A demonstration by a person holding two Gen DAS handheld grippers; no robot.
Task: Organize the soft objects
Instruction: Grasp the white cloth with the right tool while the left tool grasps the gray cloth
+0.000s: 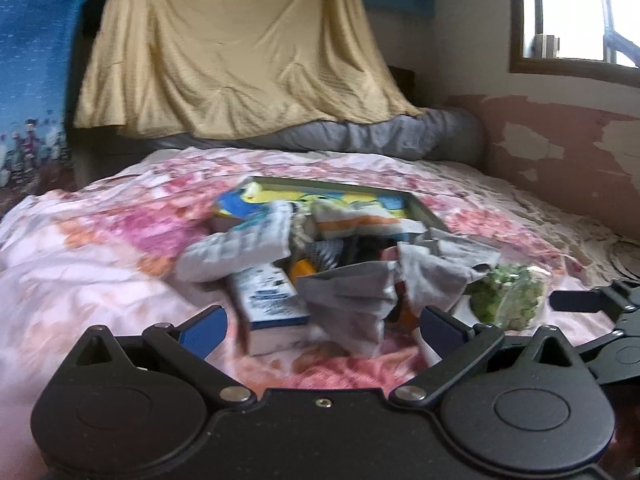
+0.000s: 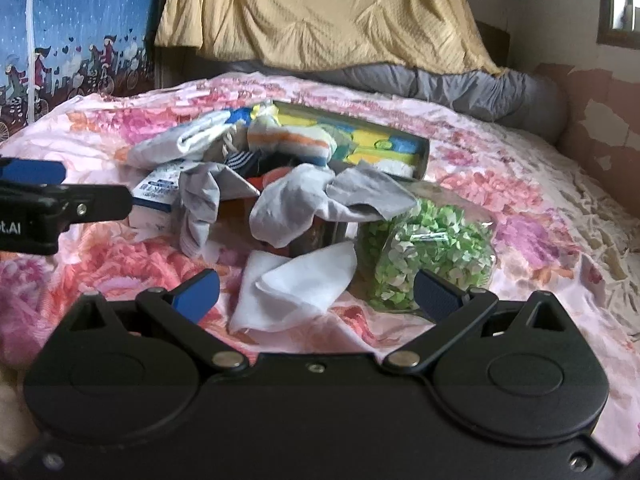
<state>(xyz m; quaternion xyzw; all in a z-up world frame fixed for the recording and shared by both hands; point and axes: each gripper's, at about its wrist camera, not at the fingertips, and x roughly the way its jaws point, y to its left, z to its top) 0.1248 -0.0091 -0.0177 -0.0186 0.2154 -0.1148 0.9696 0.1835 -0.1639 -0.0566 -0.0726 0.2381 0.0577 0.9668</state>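
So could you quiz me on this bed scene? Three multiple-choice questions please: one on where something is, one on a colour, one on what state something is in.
1. Where does the white cloth lie?
A. Inside the tin
B. On the bedspread, just in front of the right gripper
C. On the grey pillow

2. What colour is the bag of small pieces beside the white cloth?
A. Green and white
B. Red
C. Black

3. How do the jaws of the left gripper stand?
A. Shut on a sock
B. Shut on nothing
C. Open, holding nothing

Answers: 1 B, the right wrist view shows it flat on the flowered cover between the jaws. 2 A, pale green and white bits show through the clear bag. 3 C, the two blue pads stand wide apart with the pile beyond them.
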